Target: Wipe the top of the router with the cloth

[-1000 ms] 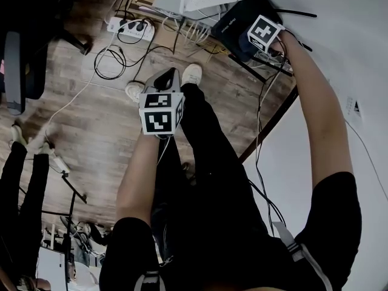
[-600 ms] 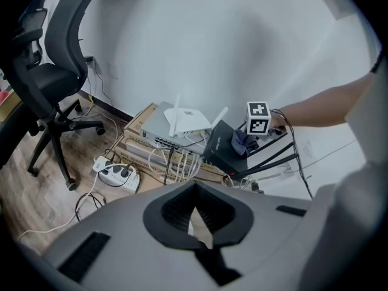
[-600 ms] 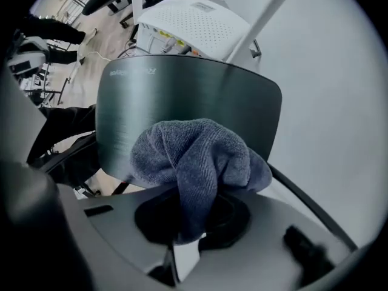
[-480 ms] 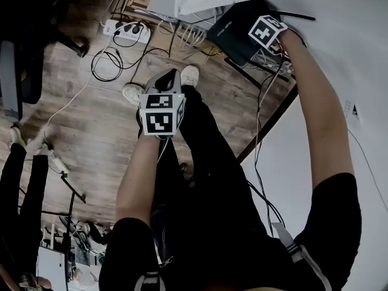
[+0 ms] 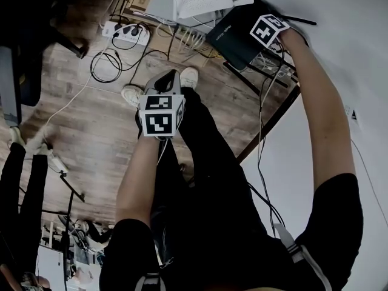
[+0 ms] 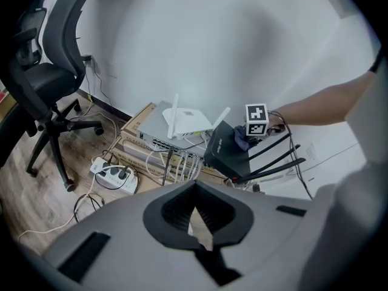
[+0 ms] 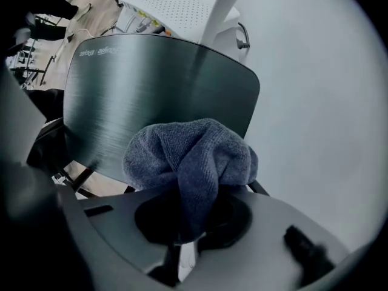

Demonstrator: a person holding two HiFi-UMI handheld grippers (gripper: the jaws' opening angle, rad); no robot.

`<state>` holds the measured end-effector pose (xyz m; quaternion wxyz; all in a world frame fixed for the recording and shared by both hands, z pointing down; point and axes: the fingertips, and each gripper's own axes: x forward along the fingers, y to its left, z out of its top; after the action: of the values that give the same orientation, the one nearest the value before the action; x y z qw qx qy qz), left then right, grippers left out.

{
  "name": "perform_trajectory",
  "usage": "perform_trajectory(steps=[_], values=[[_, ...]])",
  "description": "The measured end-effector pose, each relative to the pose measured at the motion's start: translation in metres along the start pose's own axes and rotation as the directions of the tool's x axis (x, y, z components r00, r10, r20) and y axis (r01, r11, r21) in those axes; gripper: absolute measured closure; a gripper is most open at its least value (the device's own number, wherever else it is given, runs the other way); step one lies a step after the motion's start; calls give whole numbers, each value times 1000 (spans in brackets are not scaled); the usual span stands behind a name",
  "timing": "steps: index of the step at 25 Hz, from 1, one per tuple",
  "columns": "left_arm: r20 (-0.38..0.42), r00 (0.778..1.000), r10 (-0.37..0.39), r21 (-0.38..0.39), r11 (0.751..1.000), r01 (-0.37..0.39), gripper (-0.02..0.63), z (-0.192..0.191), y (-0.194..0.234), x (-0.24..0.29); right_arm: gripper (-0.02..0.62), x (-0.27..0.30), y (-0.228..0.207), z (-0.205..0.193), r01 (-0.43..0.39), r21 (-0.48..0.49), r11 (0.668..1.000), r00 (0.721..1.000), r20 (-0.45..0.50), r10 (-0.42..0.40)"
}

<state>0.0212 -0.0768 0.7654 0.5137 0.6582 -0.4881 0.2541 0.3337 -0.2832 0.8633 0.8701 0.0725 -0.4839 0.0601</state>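
Right gripper (image 7: pixel 187 226): jaws clenched on a bunched grey-blue terry cloth (image 7: pixel 193 156). The cloth's wad rests on the brushed top of the flat black router (image 7: pixel 151 83), at about 5 o'clock on that panel, close to its near edge. White perforated router with a white antenna (image 7: pixel 176 2) sits behind the black one, at 12 o'clock.

Head view: right gripper (image 5: pixel 268 29) is at 1 o'clock, arm stretched out, over the black router (image 5: pixel 233 35). The router is tilted and sits by a pale wall (image 5: pixel 345 53). Left gripper (image 5: pixel 165 83) is held near centre, well apart from the router, over the wooden plank floor (image 5: pixel 91 120).

Left gripper (image 6: pixel 195 190): jaws pressed together, nothing between them. It looks at the black router (image 6: pixel 223 150) with its black antennas (image 6: pixel 276 156) at 1 o'clock, the white power strip (image 6: pixel 115 176) at 9 o'clock and the black office chair (image 6: pixel 48 71) at 10 o'clock.
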Motion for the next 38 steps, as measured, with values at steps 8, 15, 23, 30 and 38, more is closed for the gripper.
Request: perform_trajectory(steps=[8,15,23,30,38], values=[[-7,1000,-1,-7,1000,1,595,-1,0,10,551,-3,-23,10,143,30,989,985,92,-145],[-15,1000,21,-9,1000,-21,595,2,12,10,551,-34,-24,58,172,-10,985,969,183,-167],[-12,1000,10,18,1000,-10,595,10,8,10,551,-36,-19,62,98,4,995,970,223,-97],[-21,1000,5,18,1000,-5,595,1,12,8,551,-46,8,65,-41,1,999,967,252,40],[-9,1000,-14,27,1000,15,595,2,4,2,551,-66,74,74,-218,-58,974,930,292,226]])
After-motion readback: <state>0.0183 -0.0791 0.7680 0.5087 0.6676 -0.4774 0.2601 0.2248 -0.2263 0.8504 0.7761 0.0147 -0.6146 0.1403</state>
